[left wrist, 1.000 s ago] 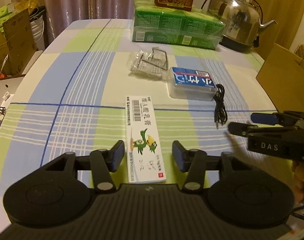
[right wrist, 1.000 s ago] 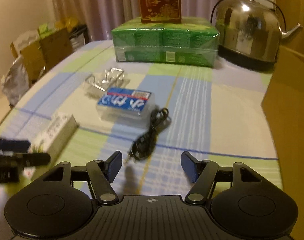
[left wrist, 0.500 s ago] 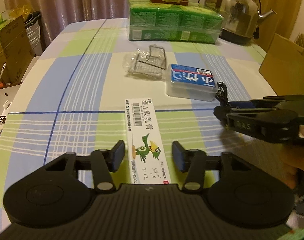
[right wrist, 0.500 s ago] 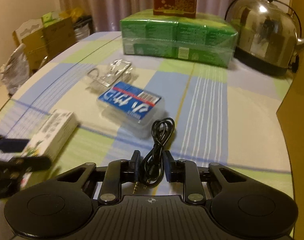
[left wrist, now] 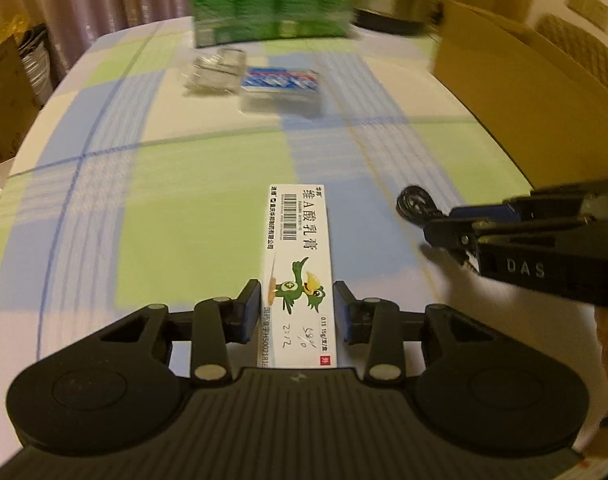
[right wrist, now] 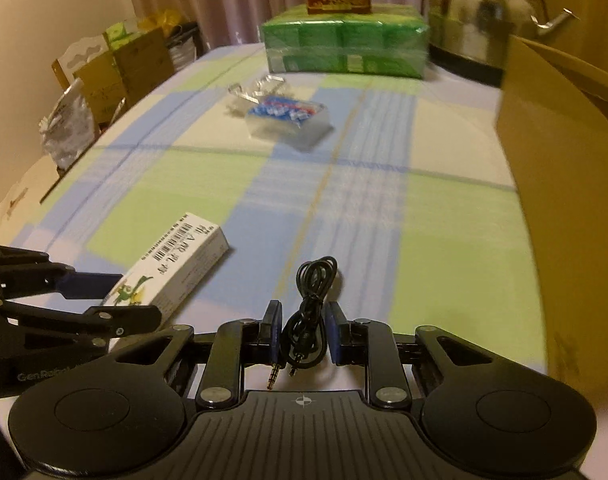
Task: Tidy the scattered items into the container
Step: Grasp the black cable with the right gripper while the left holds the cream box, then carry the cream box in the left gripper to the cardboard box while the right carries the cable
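Left tongs [left wrist: 296, 306] are the ones on the white ointment box [left wrist: 297, 276]: the blue pads sit right against its two long sides and the jaws are closing the last bit onto it. The box pokes forward out of the grip, duck cartoon up, and looks lifted off the checked bench [left wrist: 183, 208] (hard to be sure from this angle).

Moving right, the right tongs [right wrist: 302, 334] are pinched narrow around a coiled black audio cable [right wrist: 310, 304]. The loop sticks out ahead of the pads and the two jack plugs dangle back toward the handle. In the left wrist view you see the same cable bunched at the tip of those tongs.

Further back on the bench, well apart from both: a clear plastic case with a blue label [right wrist: 287, 120], and just behind it some crinkly clear packaging [right wrist: 255, 90], touching or nearly so, too blurred to tell.

Far right edge is the cardboard box [right wrist: 560, 168], open top, standing near the right tongs. Behind everything sit a green shrink-wrapped pack [right wrist: 344, 46] and a steel kettle [right wrist: 480, 20].
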Motion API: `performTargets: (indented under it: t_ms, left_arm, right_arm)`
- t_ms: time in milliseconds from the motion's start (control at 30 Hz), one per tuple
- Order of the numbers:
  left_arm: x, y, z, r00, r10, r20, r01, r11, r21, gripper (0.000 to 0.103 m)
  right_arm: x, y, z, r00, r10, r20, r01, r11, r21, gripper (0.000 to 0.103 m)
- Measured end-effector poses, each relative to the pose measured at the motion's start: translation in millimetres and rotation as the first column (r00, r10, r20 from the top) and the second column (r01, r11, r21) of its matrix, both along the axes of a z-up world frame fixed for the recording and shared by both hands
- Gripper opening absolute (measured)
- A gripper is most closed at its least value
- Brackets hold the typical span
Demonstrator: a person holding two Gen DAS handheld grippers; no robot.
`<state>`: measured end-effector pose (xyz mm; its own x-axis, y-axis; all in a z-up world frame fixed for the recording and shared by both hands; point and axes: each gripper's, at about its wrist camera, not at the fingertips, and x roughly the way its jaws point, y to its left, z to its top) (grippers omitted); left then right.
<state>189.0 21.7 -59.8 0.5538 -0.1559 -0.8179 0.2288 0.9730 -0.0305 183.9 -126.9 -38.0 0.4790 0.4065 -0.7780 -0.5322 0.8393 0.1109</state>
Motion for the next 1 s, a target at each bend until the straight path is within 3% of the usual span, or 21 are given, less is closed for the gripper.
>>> performTargets:
  t_ms: [133, 200, 233, 267, 567, 700, 767, 1000]
  left_arm:
    - [-27, -12, 1, 1.000, -0.011, -0.010, 0.012, 1.000, 0.008, 0.034]
    - [-32, -13, 1, 1.000, 0.002, -0.012, -0.002, 1.000, 0.007, 0.043]
    - [-33, -14, 2, 1.000, 0.009, -0.008, -0.009, 1.000, 0.008, 0.047]
    - [-34, -14, 2, 1.000, 0.012, -0.006, -0.012, 1.000, 0.011, 0.047]
    - [-20, -23, 2, 1.000, -0.012, 0.006, 0.012, 0.999, 0.044, 0.047]
    - [-13, -24, -2, 1.000, -0.013, -0.006, 0.013, 0.999, 0.043, 0.044]
    - [-10, -25, -4, 1.000, -0.018, -0.013, 0.019, 0.999, 0.050, 0.034]
    - [-11, -24, -4, 1.000, -0.025, -0.010, 0.025, 0.998, 0.054, 0.033]
  right_arm:
    - [-23, -16, -4, 1.000, 0.002, 0.006, -0.002, 0.999, -0.037, 0.023]
    - [-28, -20, -6, 1.000, 0.002, 0.012, -0.002, 0.999, -0.049, 0.033]
    - [-29, -22, -7, 1.000, -0.002, 0.010, 0.003, 0.999, -0.046, 0.044]
    - [-29, -24, -8, 1.000, -0.010, 0.007, 0.010, 0.999, -0.037, 0.046]
    - [-18, -26, -10, 0.998, -0.056, -0.004, 0.056, 0.998, 0.023, 0.046]
    - [-14, -25, -10, 0.998, -0.065, 0.002, 0.065, 0.997, 0.035, 0.046]
    - [-13, -24, -10, 0.998, -0.068, 0.005, 0.068, 0.997, 0.037, 0.046]
    - [-13, -18, -13, 0.997, -0.070, 0.016, 0.070, 0.997, 0.025, 0.045]
